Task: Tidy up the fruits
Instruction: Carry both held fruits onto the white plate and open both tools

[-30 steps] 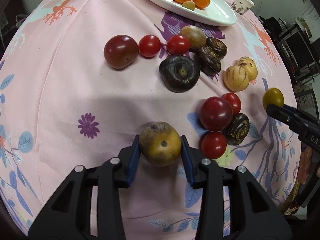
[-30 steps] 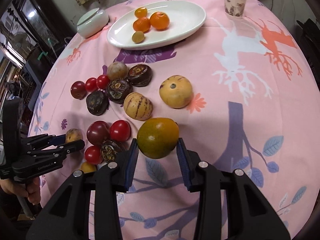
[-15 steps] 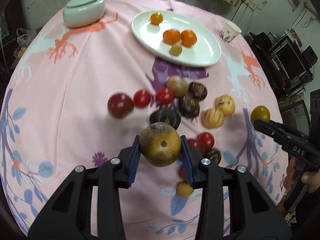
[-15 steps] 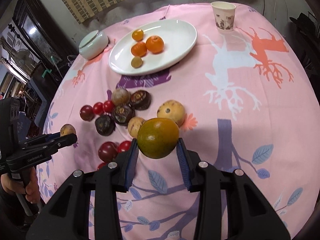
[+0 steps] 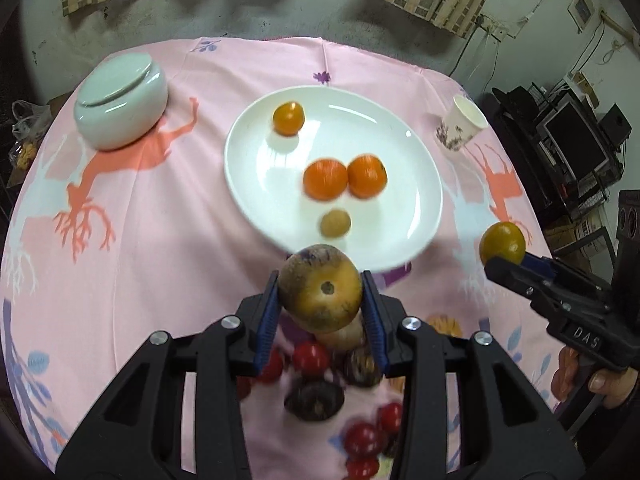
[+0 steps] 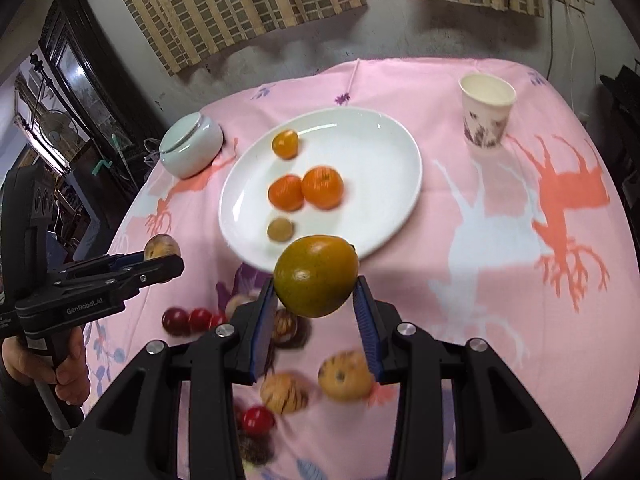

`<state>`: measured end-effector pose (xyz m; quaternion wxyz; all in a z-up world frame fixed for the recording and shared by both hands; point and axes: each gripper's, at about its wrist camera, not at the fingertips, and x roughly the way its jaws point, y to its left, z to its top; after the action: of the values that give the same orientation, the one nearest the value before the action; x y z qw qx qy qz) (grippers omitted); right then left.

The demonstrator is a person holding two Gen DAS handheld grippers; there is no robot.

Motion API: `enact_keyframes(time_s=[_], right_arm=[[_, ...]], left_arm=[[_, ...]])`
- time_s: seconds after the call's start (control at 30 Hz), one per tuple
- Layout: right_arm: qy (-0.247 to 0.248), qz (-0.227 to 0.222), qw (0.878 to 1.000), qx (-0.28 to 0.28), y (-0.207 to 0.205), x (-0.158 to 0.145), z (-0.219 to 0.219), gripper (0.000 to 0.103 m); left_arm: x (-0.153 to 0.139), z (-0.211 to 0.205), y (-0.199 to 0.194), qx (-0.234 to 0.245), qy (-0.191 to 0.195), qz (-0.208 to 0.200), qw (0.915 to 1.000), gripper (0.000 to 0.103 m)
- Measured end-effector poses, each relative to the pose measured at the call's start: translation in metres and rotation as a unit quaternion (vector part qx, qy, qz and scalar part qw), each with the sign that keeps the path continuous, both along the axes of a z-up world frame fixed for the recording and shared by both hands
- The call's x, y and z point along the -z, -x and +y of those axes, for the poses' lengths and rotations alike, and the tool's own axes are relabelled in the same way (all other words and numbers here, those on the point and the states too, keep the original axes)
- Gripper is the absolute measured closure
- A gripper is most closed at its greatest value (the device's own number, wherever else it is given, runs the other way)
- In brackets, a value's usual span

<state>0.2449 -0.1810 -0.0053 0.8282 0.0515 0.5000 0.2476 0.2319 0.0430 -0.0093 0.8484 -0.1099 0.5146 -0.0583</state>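
My left gripper (image 5: 320,296) is shut on a brown-yellow fruit (image 5: 320,292), held in the air just short of the white plate (image 5: 384,128). My right gripper (image 6: 316,284) is shut on a green-orange citrus (image 6: 316,276), also raised near the plate's (image 6: 384,184) front rim. The plate holds two oranges (image 5: 344,178), a small orange fruit (image 5: 288,119) and a small tan fruit (image 5: 335,223). Loose tomatoes (image 6: 188,320), dark fruits and striped yellow fruits (image 6: 344,376) lie on the pink cloth below the grippers, blurred. Each gripper shows in the other's view (image 5: 504,256) (image 6: 160,258).
A pale green lidded bowl (image 5: 120,100) stands at the back left and a paper cup (image 5: 462,122) at the back right of the round table. A wall with curtains is behind. A desk with a monitor (image 5: 572,144) is at the right.
Both grippers have risen and moved forward towards the plate, each still holding its fruit. The loose fruits have slid down under the grippers in view.
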Motion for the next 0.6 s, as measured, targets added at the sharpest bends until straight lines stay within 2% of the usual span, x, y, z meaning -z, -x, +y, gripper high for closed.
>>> enact_keyframes(time_s=[0.17,0.33,0.37,0.4,0.5,0.6], right_arm=[[0.013,-0.001,1.000,-0.012,-0.039,0.016,0.017,0.064],[0.030,0.013,0.999,-0.013,-0.066,0.040,0.028,0.063],[0.030,0.016,0.999,-0.009,-0.071,0.044,0.030,0.061],[0.029,0.021,0.999,-0.005,-0.074,0.047,0.030,0.058],[0.000,0.043,0.999,0.028,-0.081,0.046,0.024,0.050],[-0.010,0.042,0.999,0.028,-0.074,0.040,0.020,0.050]], left_arm=[[0.016,0.004,-0.037,-0.008,0.001,0.008,0.9999,0.064],[0.041,0.004,-0.064,-0.011,-0.017,0.030,0.9993,0.063],[0.044,0.004,-0.068,-0.014,-0.021,0.034,0.9991,0.057],[0.046,0.005,-0.070,-0.019,-0.025,0.037,0.9988,0.045],[0.037,0.010,-0.068,-0.041,-0.029,0.022,0.9985,0.032],[0.026,0.014,-0.059,-0.049,-0.030,0.013,0.9983,0.027]])
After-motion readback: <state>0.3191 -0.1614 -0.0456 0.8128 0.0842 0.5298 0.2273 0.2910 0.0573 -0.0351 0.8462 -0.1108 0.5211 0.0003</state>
